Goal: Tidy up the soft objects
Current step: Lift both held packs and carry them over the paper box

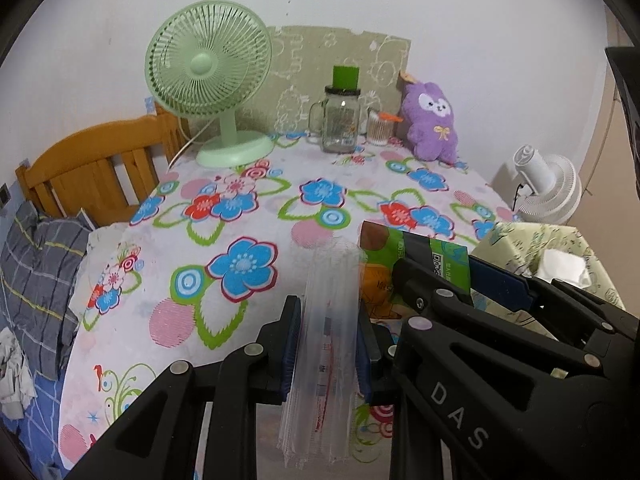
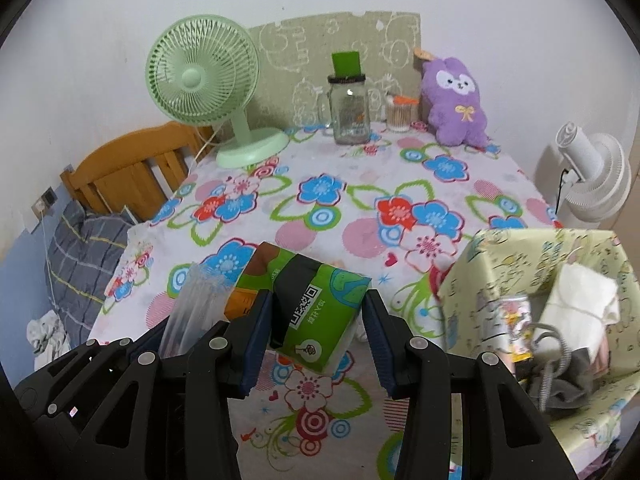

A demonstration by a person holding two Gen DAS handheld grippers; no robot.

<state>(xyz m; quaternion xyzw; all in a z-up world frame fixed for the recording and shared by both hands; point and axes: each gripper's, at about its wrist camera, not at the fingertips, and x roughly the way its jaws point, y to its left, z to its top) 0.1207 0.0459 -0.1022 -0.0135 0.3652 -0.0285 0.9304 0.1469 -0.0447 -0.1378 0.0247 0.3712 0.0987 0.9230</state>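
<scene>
fingers (image 2: 256, 344) pinch tissue pack (image 2: 316, 312), seemingly

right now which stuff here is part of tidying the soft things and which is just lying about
In the job:
- green tissue pack, in the right gripper
- clear plastic bag bundle, in the left gripper
- patterned fabric storage box
- purple plush toy, probably

Lying about:
- green desk fan
- glass jar
- white fan

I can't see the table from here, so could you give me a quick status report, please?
Left gripper shut on clear plastic pack. Right gripper shut on green tissue pack. Both lifted above floral table. Nothing blocking.
</scene>
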